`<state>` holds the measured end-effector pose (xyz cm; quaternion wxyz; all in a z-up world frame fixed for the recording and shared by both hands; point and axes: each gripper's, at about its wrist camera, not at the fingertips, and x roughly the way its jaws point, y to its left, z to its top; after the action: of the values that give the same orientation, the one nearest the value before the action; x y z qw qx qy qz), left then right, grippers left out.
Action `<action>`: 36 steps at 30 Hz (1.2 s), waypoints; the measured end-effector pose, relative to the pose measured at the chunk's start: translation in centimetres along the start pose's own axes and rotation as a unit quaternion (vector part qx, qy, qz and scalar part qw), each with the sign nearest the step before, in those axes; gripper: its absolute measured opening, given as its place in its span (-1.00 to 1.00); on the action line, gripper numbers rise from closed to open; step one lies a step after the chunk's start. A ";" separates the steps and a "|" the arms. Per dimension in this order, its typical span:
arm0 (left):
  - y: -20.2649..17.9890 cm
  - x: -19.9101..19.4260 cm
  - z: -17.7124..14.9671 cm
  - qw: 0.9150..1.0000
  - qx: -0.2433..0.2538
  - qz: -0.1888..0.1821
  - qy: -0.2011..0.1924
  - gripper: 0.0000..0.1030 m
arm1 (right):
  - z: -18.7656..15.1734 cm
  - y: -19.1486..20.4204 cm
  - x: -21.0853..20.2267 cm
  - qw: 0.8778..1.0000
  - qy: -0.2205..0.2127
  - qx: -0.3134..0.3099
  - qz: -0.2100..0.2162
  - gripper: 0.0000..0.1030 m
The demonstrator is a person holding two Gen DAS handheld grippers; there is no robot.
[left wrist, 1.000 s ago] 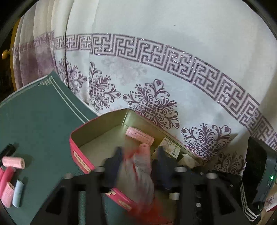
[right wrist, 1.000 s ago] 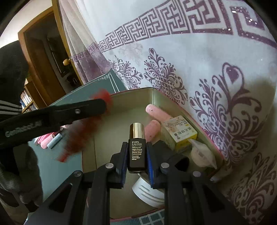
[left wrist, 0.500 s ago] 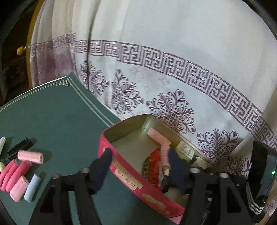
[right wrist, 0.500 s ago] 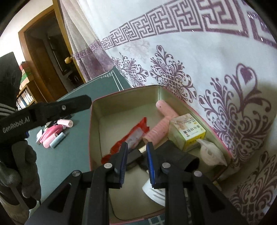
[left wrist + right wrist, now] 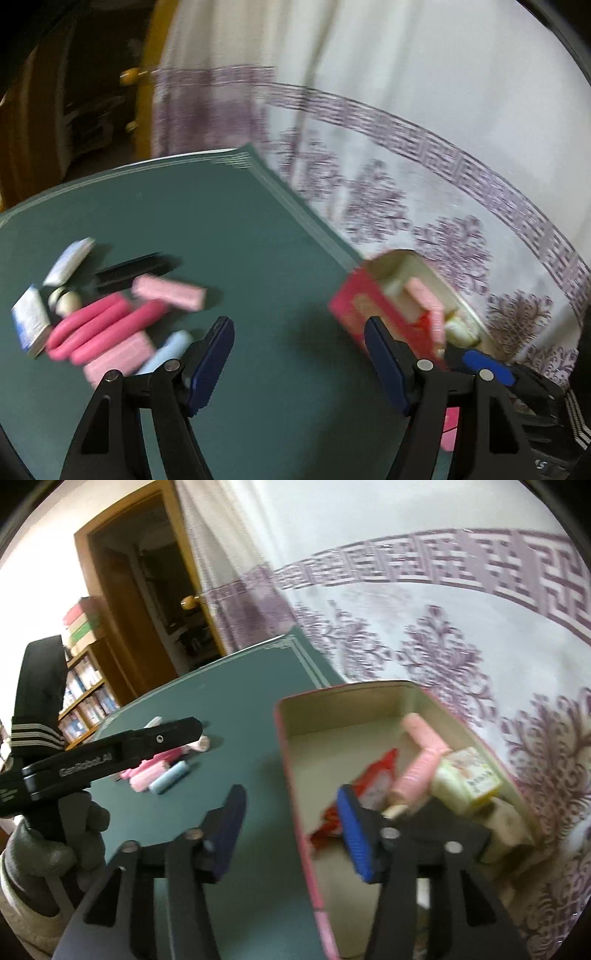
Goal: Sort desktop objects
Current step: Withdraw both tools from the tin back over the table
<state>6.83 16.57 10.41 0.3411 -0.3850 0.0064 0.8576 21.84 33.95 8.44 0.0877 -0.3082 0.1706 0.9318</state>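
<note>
My left gripper (image 5: 297, 332) is open and empty over the green table (image 5: 207, 229). To its left lies a loose pile (image 5: 110, 325) of pink rollers, a pale blue roller, white tubes and a black stick. The red tin (image 5: 354, 310) sits to its right. In the right wrist view my right gripper (image 5: 291, 801) has its jaws opening with nothing gripped; the left wall of the tin (image 5: 332, 698) lies beneath them. Inside the tin are a red packet (image 5: 376, 775), pink rollers (image 5: 417, 764) and a yellow-white box (image 5: 469, 779). The left gripper (image 5: 188, 731) reaches toward the pile (image 5: 159, 771).
A white curtain with purple patterns (image 5: 443, 609) hangs right behind the table and tin. A gloved hand (image 5: 48, 849) holds the left gripper. A wooden door frame (image 5: 122, 602) and bookshelves (image 5: 85, 694) stand beyond the table's far edge.
The left gripper dropped the red packet into the tin and swung left toward the pile. The right gripper lowered the dark bottle into the tin, opened, and drew back to the left.
</note>
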 end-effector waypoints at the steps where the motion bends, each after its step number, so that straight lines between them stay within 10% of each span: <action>1: 0.9 -0.3 -0.2 1.000 -0.008 0.008 -0.001 0.45 | 0.0 0.7 0.2 1.000 0.001 -0.007 0.005 0.14; 21: 19.5 -5.2 -5.4 0.972 -0.159 0.171 -0.010 0.45 | -1.6 11.2 6.6 0.987 0.066 -0.101 0.102 0.52; 36: 23.7 -1.8 -4.0 0.953 -0.206 0.223 -0.009 0.45 | -1.7 12.2 9.1 0.986 0.091 -0.096 0.103 0.53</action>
<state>-3.71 -3.74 2.82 0.0544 -0.4281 -0.0877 0.8978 12.23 22.53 4.91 -0.0547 -0.3794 0.1181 0.9160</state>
